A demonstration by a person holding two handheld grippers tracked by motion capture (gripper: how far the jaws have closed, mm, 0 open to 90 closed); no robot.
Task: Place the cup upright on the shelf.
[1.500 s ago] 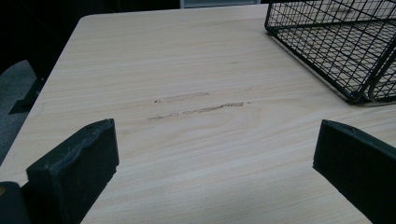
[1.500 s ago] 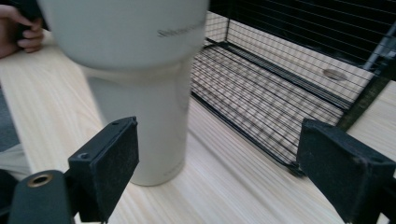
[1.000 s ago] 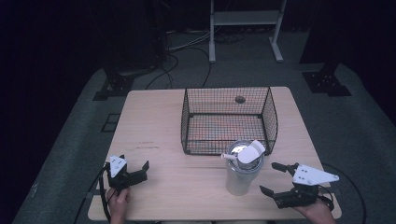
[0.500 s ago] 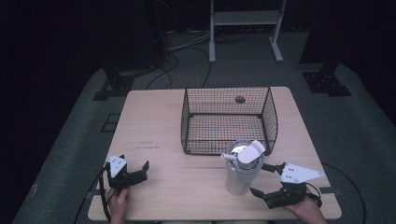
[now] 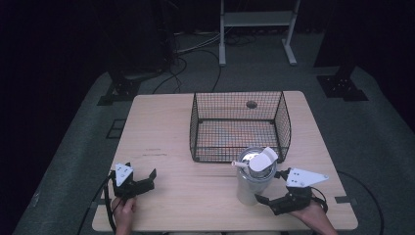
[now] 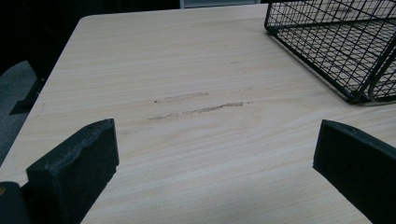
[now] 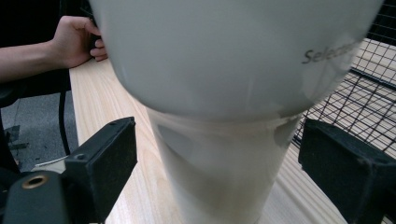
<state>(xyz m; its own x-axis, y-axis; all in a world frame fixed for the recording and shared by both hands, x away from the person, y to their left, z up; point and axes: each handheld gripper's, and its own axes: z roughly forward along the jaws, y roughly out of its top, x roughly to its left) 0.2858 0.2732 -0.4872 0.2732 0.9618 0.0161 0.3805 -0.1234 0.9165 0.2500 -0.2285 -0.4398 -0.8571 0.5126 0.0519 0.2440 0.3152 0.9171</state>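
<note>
Tumbler (image 5: 254,176) now between spread jaws of right gripper (image 5: 270,188), which moved in; grasp next. Left gripper (image 5: 147,177) released, idle.

A tall white tumbler (image 5: 253,180) stands upright on the pale wooden worktop (image 5: 161,132), near its front edge and toward the right corner, just in front of the wire basket's front wall. Its body narrows toward the base below a wider upper section, which bears grey lettering beginning "Selec". At its open mouth a white flip lid is raised and a white straw-like piece juts left.
</note>
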